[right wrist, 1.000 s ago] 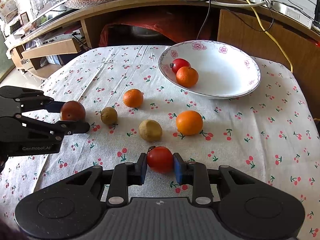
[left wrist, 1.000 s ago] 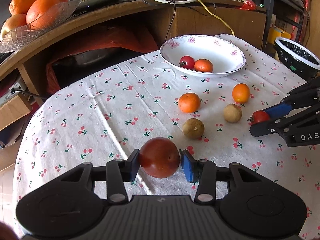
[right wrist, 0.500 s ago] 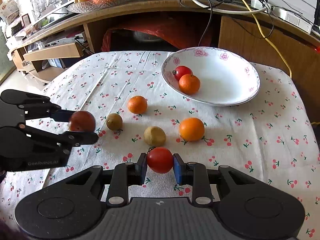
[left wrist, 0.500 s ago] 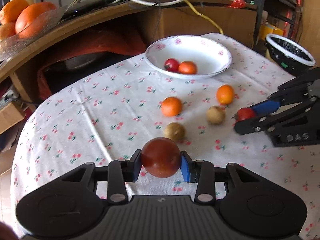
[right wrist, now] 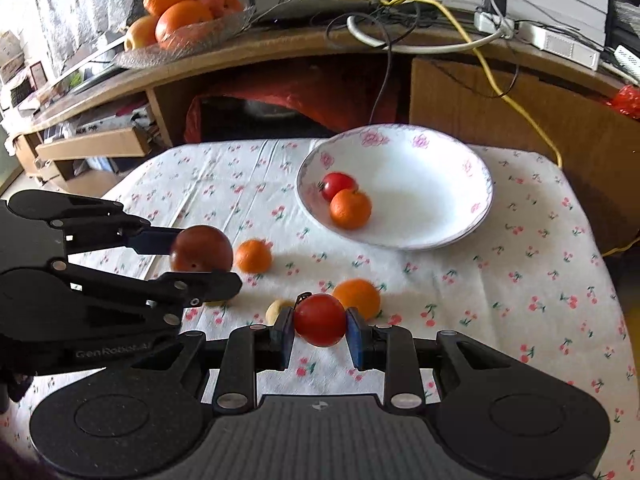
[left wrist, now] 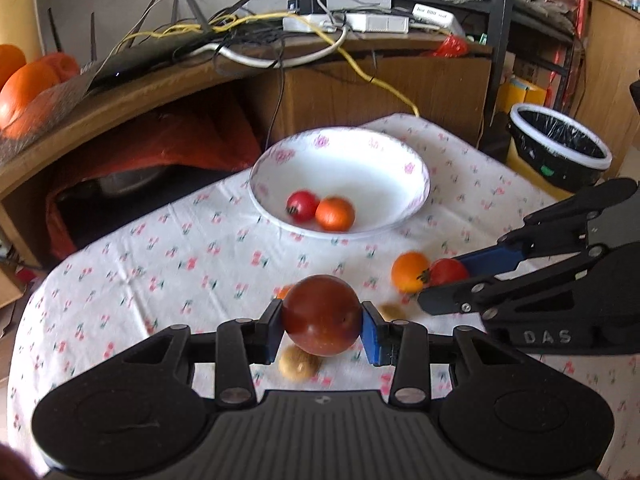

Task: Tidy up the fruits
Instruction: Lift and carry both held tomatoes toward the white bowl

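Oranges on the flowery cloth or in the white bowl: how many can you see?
3: one orange in the white bowl, two on the cloth. The grippers may hide more.

a bowl (right wrist: 460, 216) sits toward the far side of the table (right wrist: 520, 280). inside it lie a tomato (right wrist: 338, 185) and, touching it in front, an orange (right wrist: 350, 208). before the bowl, three more oranges (right wrist: 253, 256) and two small fruits lie on the table.

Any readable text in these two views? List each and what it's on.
"DAS": side of the black right claw, seen from the left wrist view; the lettering may run on out of sight.
"GenRobot.AI": side of the black left claw, right wrist view; last letters blurred.
Printing on the white box on the desk: too small to read.
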`<state>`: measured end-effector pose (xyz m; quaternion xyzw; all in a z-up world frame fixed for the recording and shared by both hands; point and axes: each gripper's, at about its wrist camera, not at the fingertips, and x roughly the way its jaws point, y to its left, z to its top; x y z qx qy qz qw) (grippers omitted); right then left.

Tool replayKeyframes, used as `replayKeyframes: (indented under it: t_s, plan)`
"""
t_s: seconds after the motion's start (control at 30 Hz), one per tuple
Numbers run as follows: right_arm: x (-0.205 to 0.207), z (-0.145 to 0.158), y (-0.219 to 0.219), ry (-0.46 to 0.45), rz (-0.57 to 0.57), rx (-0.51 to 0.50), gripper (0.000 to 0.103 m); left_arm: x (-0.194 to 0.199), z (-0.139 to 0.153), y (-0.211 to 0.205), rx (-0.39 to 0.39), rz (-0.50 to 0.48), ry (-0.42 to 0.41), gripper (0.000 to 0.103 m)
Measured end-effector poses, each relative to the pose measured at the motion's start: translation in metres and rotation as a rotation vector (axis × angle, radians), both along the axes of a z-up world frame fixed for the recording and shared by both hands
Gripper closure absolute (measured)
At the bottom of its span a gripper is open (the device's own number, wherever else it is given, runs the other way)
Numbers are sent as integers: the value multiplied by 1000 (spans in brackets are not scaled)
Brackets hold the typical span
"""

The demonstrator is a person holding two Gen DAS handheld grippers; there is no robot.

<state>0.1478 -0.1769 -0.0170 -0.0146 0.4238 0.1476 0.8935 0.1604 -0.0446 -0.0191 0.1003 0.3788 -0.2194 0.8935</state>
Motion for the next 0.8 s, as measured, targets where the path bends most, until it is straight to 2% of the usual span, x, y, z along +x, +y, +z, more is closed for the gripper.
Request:
replayKeyframes:
  t_s: [0.4, 0.67, 0.8]
  plan:
    - [20, 11, -17, -48, -78, 8, 80, 26, 12, -17, -46, 16, -37, 56]
    - [42, 9, -21, -69, -117, -10, 79, 52, 10, -20, -84, 47, -22, 56]
    - [52, 6, -22, -70, -137, -13, 79, 62, 8, -23, -77, 51, -29, 57]
